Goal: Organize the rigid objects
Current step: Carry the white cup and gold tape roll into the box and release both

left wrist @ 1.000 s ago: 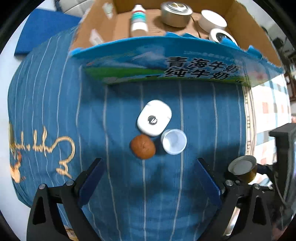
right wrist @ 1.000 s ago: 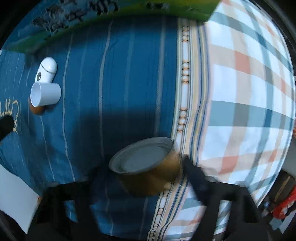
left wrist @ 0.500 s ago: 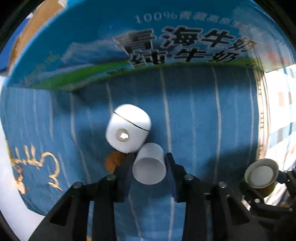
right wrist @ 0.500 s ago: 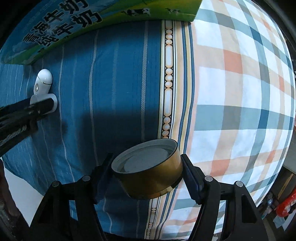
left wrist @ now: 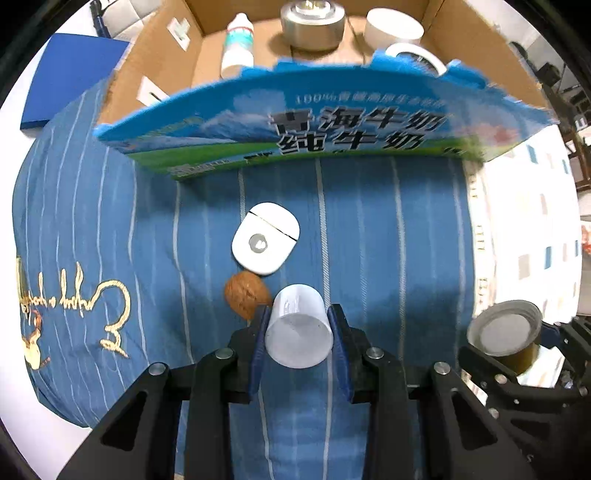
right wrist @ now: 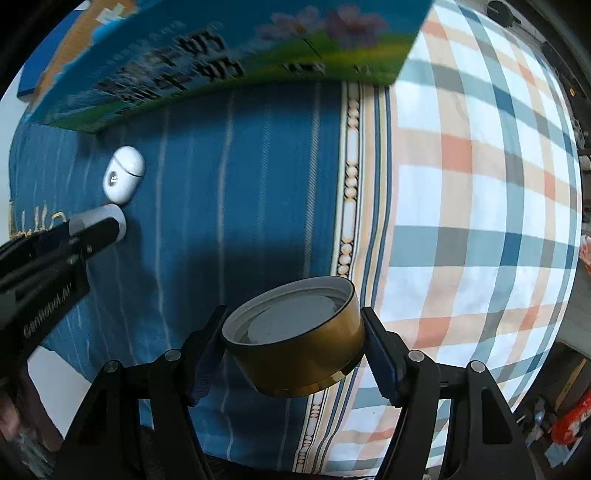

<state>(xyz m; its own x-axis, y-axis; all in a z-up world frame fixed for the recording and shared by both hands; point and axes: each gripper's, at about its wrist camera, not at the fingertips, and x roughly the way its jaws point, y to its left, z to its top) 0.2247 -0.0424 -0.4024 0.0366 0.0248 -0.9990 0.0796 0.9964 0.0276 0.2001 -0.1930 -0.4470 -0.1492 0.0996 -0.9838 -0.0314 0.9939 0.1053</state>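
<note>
Left wrist view: your left gripper has its two blue pads pressed against the sides of a small white cup, which lies on its side between them with its flat base toward the camera. Just left of the cup sits a walnut, and just beyond that a white earbud case, both on the blue striped cloth. Farther off stands the open cardboard box, with a small bottle, a metal tin and white lids inside. Right wrist view: your right gripper is closed on a gold lid, open side tilted up, held above the edge where the blue cloth meets a plaid sheet. At the far left you see the earbud case and the cup held in the other tool.
</note>
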